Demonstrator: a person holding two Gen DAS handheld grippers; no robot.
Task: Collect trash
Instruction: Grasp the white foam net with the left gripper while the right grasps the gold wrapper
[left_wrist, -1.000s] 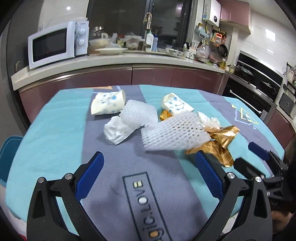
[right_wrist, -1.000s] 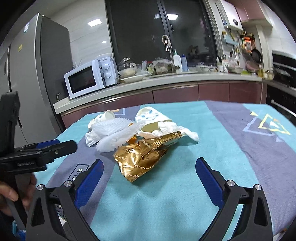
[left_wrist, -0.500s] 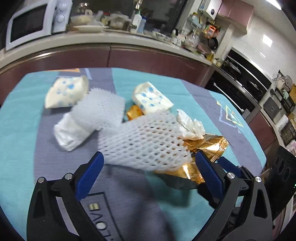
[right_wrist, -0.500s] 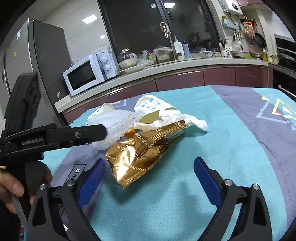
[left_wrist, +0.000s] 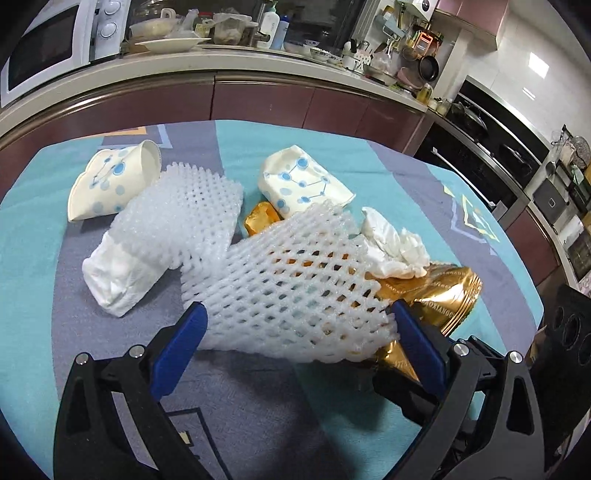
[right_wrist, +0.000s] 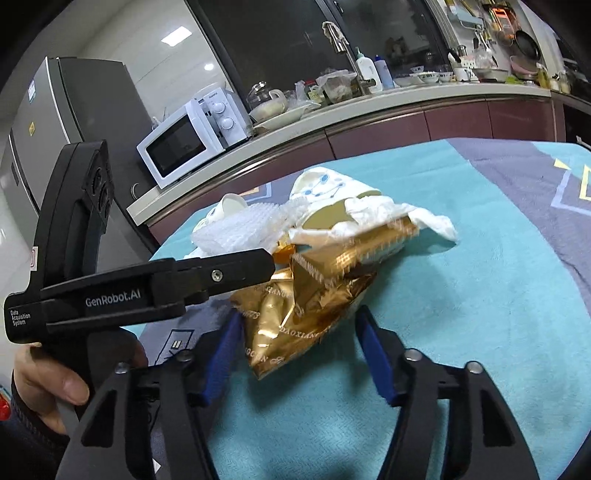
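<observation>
Right gripper (right_wrist: 299, 343) is closing around the gold wrapper (right_wrist: 295, 314) in the trash pile on the tablecloth (right_wrist: 480, 314), while the left gripper (left_wrist: 299, 325) sits wide open around the foam net (left_wrist: 288, 288) just beside that wrapper.

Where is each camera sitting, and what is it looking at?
Left wrist: on the left gripper, looking down at the white foam net between its open blue fingers; no hand shows.
Right wrist: on the right gripper, whose jaws are closing around the gold wrapper; the left hand shows.
Shared: gold wrapper, foam net, paper cups, teal tablecloth.
</observation>
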